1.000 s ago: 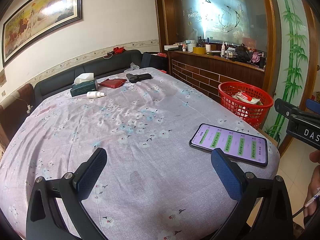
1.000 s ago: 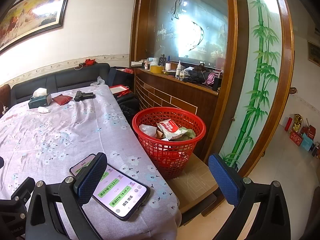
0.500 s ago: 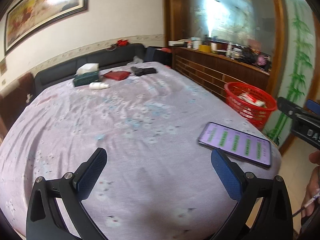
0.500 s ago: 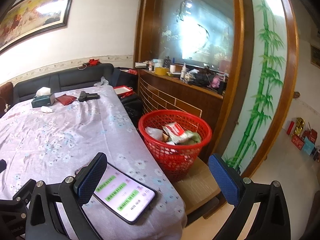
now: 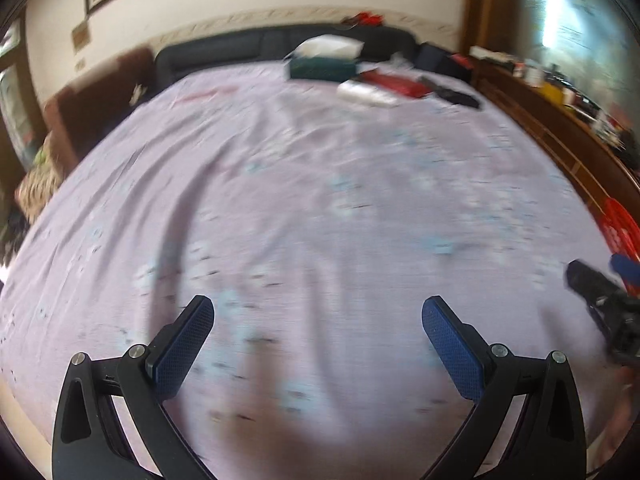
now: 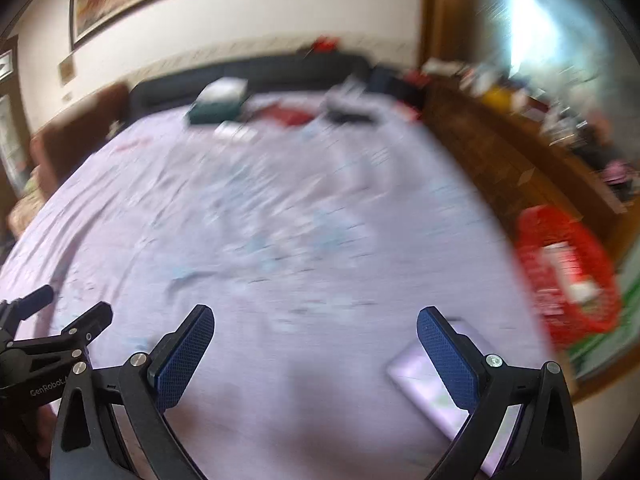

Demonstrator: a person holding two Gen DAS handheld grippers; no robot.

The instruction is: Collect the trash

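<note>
Both views are motion-blurred. My left gripper (image 5: 318,340) is open and empty above the near part of the table with the lilac flowered cloth (image 5: 320,200). My right gripper (image 6: 316,344) is open and empty over the same cloth (image 6: 260,220). A red mesh basket (image 6: 568,264) holding wrappers stands off the table's right edge; a sliver of it shows in the left wrist view (image 5: 622,228). A small white item (image 5: 366,94) lies at the far end of the table, also in the right wrist view (image 6: 234,132).
A green tissue box (image 5: 322,68), a red pouch (image 5: 394,82) and a black object (image 5: 456,96) lie at the far end. A phone (image 6: 444,384) lies under my right finger. A dark sofa (image 5: 240,50) runs behind; a wooden counter (image 6: 520,148) is at right.
Both grippers have swung left, away from the basket and toward the table's middle and far end. The phone has left the left wrist view. Both stay open.
</note>
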